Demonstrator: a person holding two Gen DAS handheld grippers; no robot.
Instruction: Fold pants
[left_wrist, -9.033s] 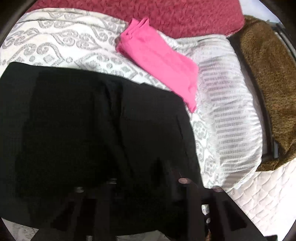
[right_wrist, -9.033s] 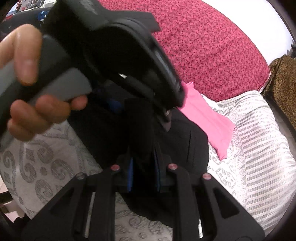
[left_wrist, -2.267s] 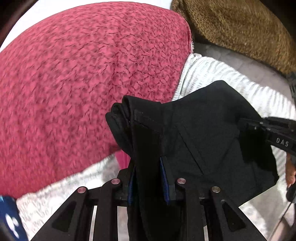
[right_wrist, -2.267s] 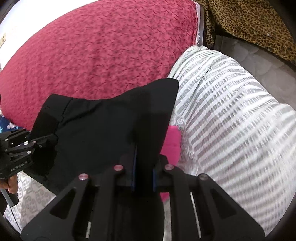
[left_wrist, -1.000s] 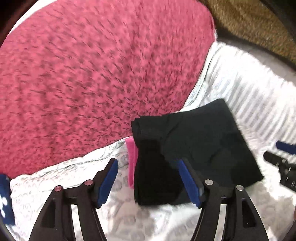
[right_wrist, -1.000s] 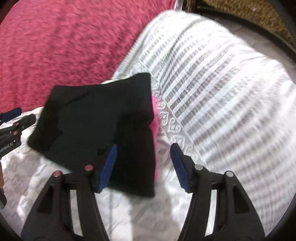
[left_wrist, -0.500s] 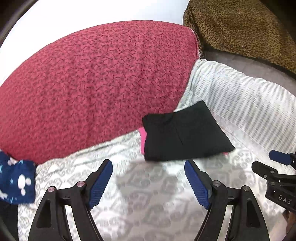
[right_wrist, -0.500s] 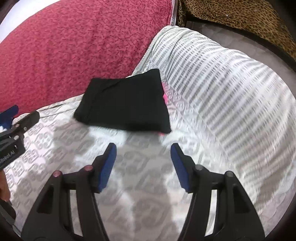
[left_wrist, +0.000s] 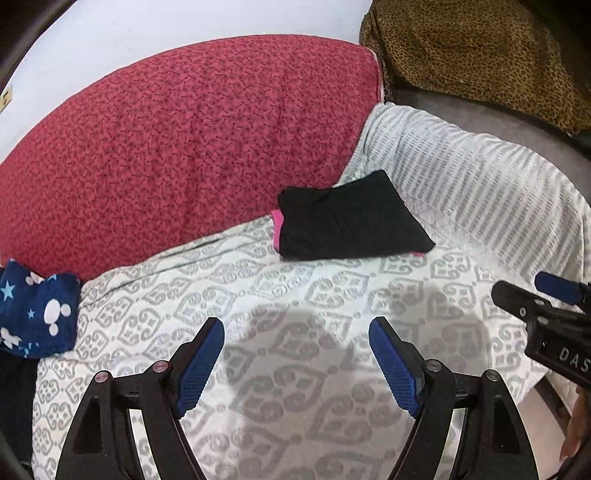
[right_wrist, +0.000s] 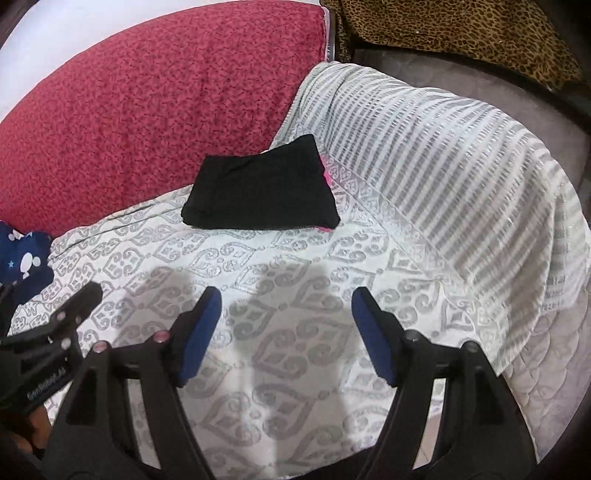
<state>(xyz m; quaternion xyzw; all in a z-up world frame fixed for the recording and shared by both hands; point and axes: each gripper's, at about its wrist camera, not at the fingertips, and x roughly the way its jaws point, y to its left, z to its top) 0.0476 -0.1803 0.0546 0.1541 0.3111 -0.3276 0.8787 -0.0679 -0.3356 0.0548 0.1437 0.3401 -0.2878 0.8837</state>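
The folded black pants (left_wrist: 347, 225) (right_wrist: 262, 194) lie flat on the patterned white bedspread (left_wrist: 258, 295) (right_wrist: 280, 258), far from both grippers, on top of a folded pink garment (left_wrist: 277, 230) (right_wrist: 327, 177) whose edges peek out. My left gripper (left_wrist: 297, 363) hovers open over bare bedspread, well short of the pants, nothing between its blue pads. My right gripper (right_wrist: 286, 334) is likewise back from the pants with its jaws opening and nothing between them. Each gripper shows at the edge of the other's view.
A big red patterned cushion (left_wrist: 177, 140) (right_wrist: 147, 92) rises behind the pants. A navy star-print cloth (left_wrist: 33, 306) (right_wrist: 22, 258) lies at the left. A striped white cover (left_wrist: 480, 184) (right_wrist: 443, 155) drapes on the right, with leopard-print fabric (left_wrist: 480, 51) (right_wrist: 461, 33) beyond it.
Both grippers let go of the folded black pants and drew back from them, so the pants now lie small and far on the bed. The right jaws spread wider.
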